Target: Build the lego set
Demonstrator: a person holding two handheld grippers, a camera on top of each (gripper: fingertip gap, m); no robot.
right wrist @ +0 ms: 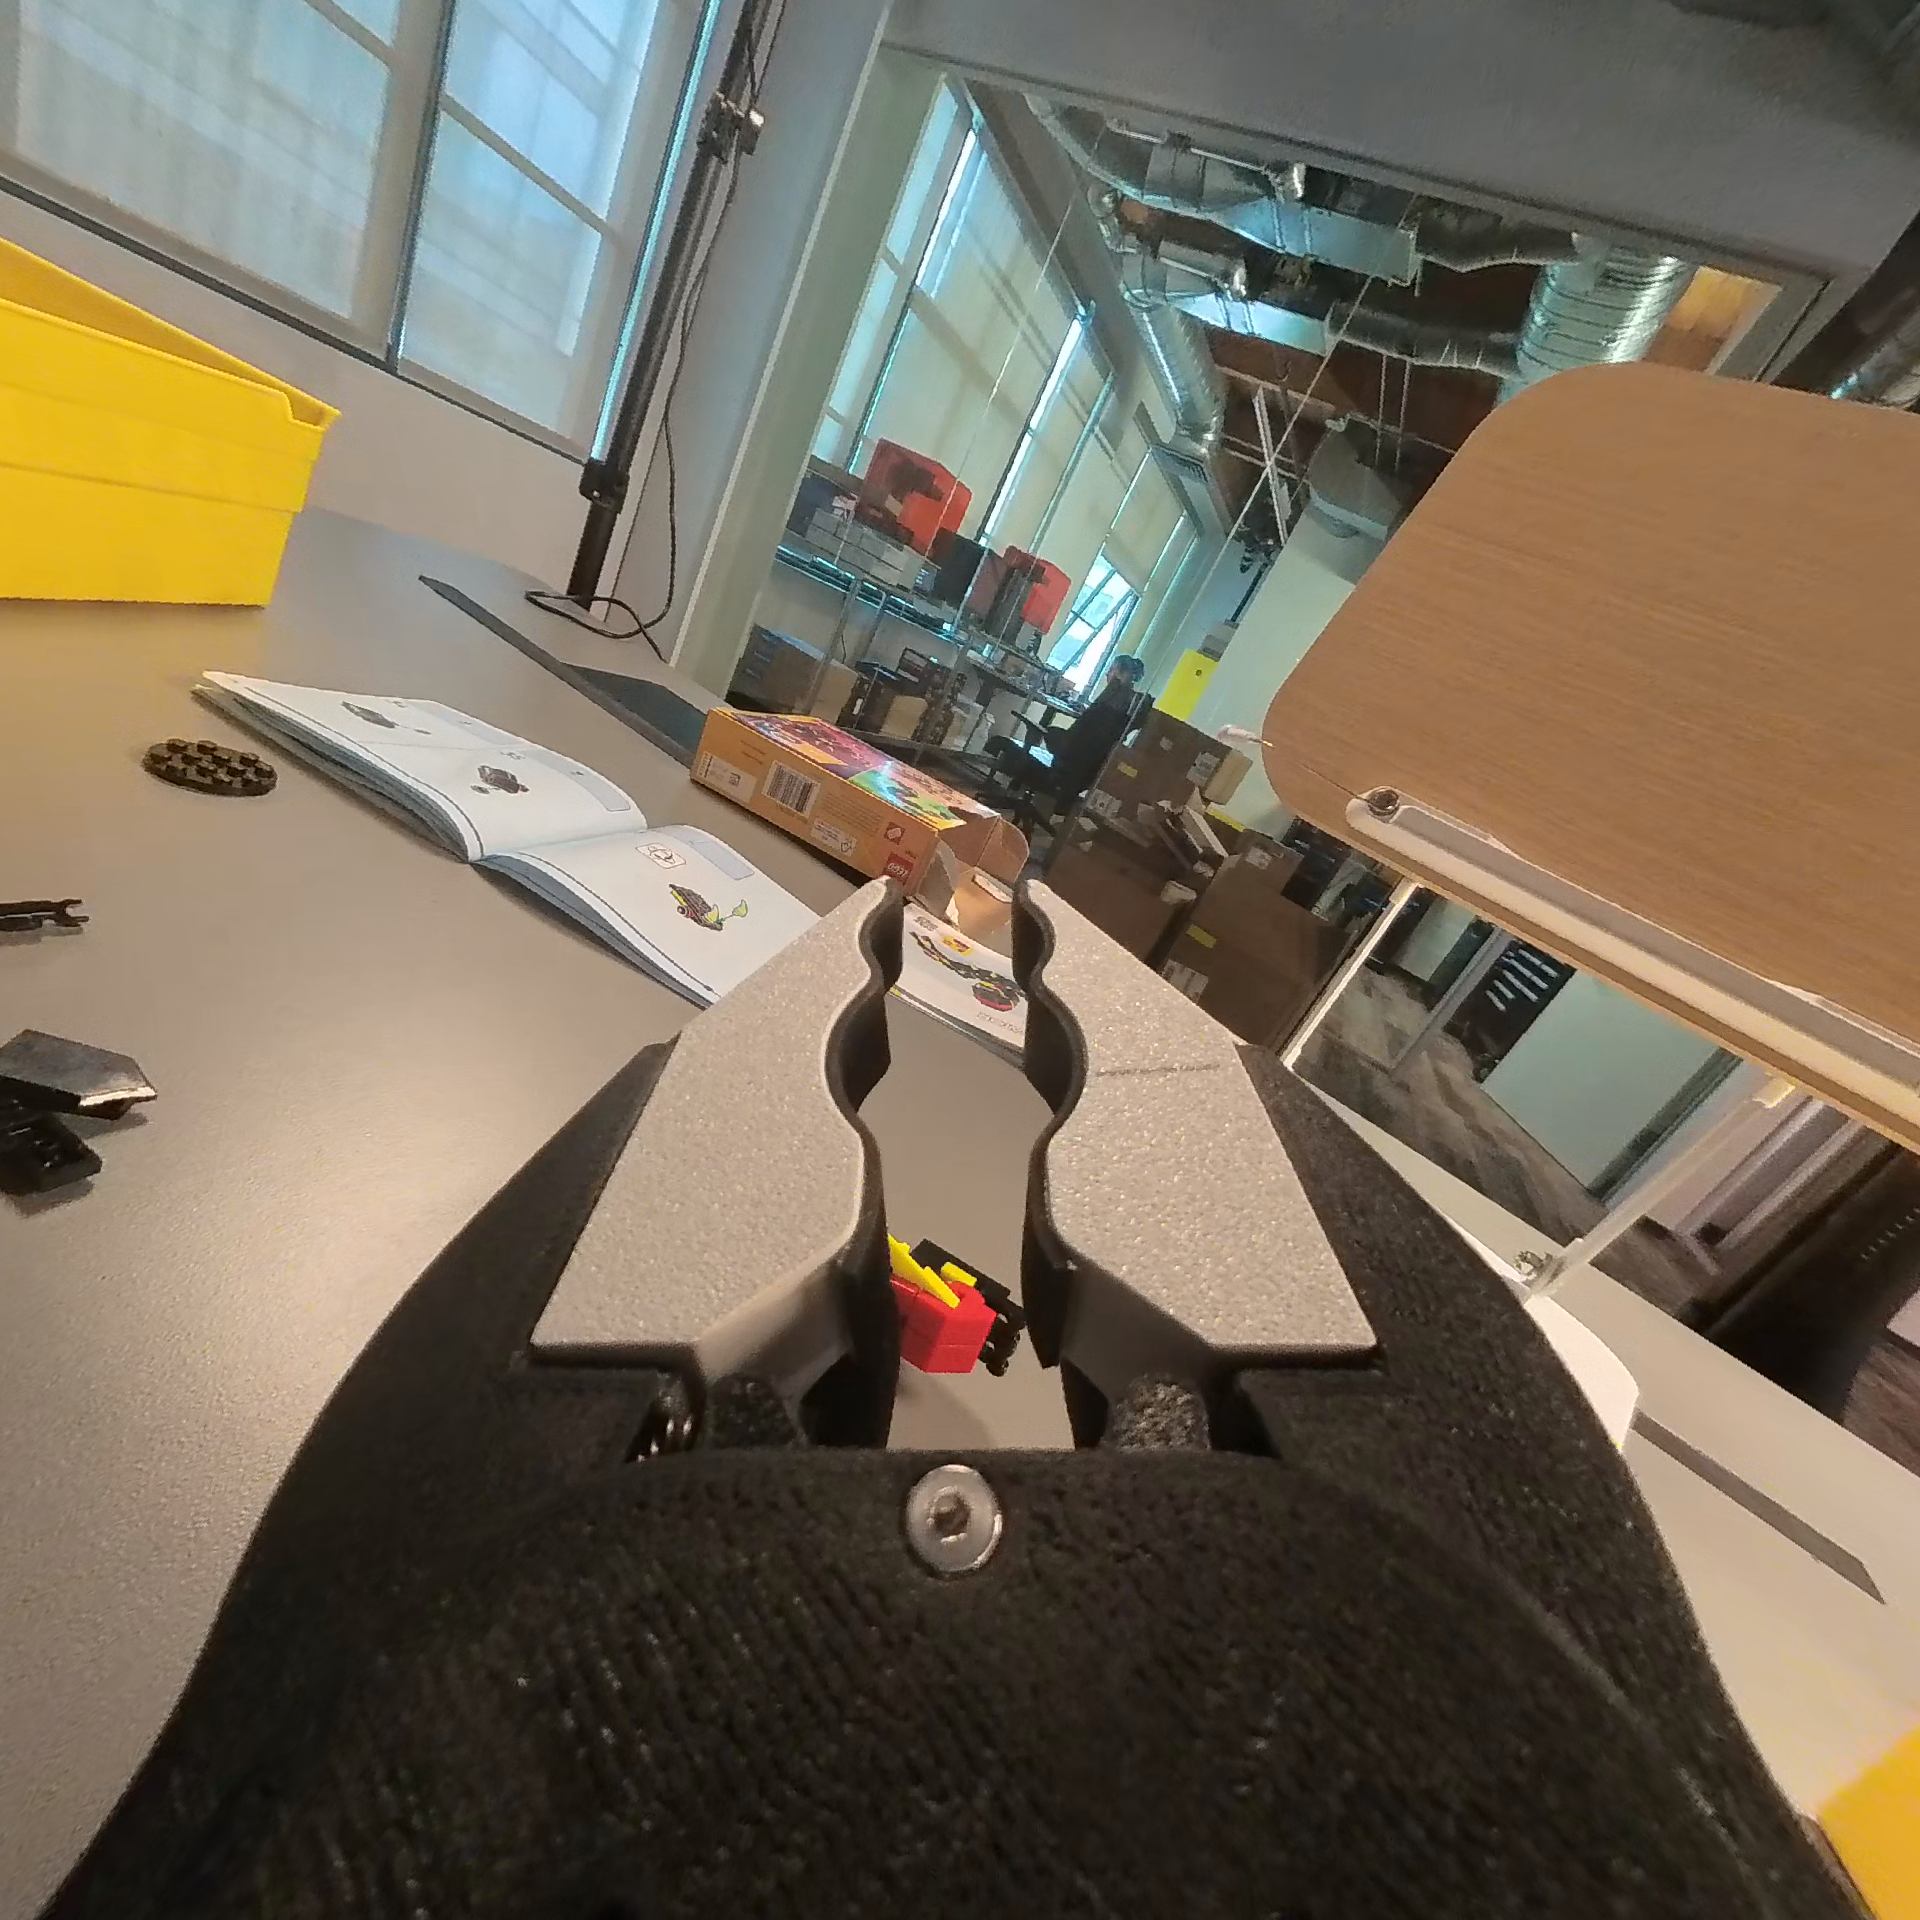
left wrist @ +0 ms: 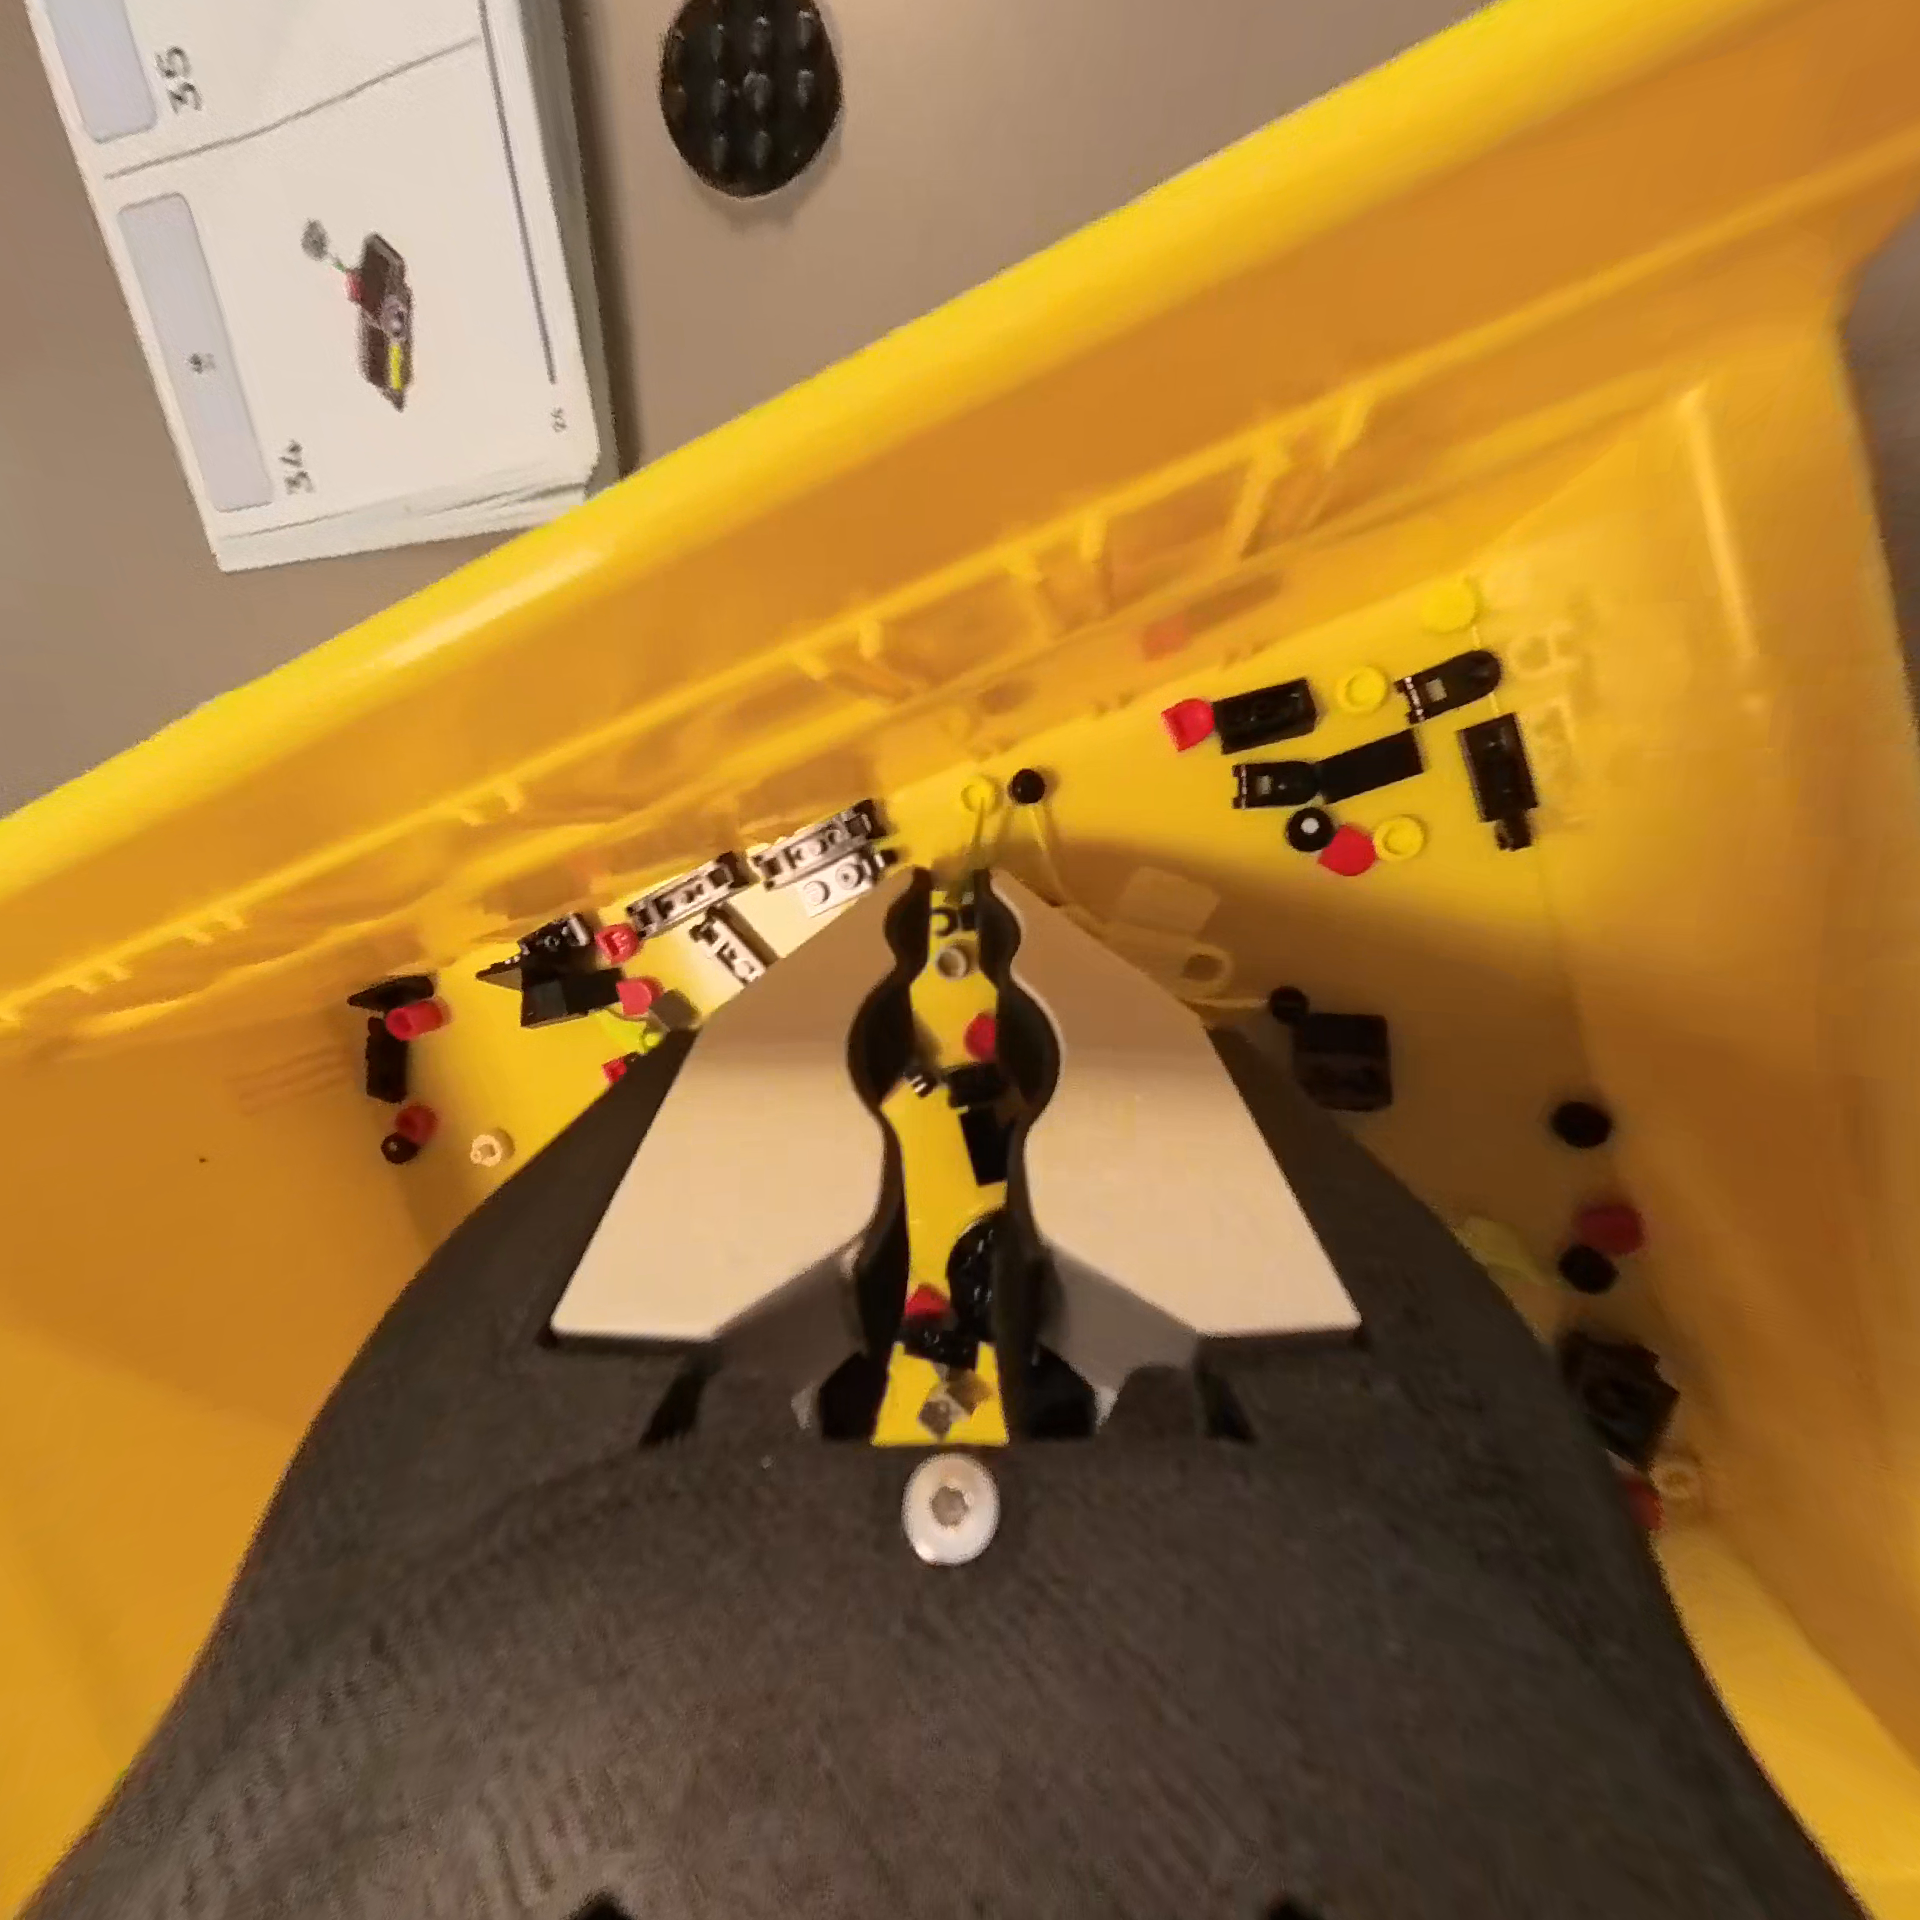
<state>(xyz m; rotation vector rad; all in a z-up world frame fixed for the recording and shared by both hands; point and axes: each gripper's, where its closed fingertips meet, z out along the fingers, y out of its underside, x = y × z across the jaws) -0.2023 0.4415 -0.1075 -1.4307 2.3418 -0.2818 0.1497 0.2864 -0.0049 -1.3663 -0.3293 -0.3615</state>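
Left wrist view is looking straight down into the yellow bin [left wrist: 1299,436], where the left gripper [left wrist: 951,894] is hanging with its jaws nearly pinched together, only a thin slit between them; can't tell if anything's caught in there. Loose lego pieces [left wrist: 1340,769] in black, red, yellow and grey are lying all over the bin floor. Outside it on the grey table [left wrist: 83,644], the instruction booklet [left wrist: 343,281] is sitting open next to a round black plate [left wrist: 748,94].

Right gripper [right wrist: 951,904] is hovering low over the table, jaws apart and gripping nothing, with a small red and black lego build [right wrist: 945,1320] sitting on the table between its fingers. Further off, the lego box [right wrist: 831,800] is lying open-ended, and big windows [right wrist: 312,156] and exposed ceiling ducts [right wrist: 1351,239] are filling the background
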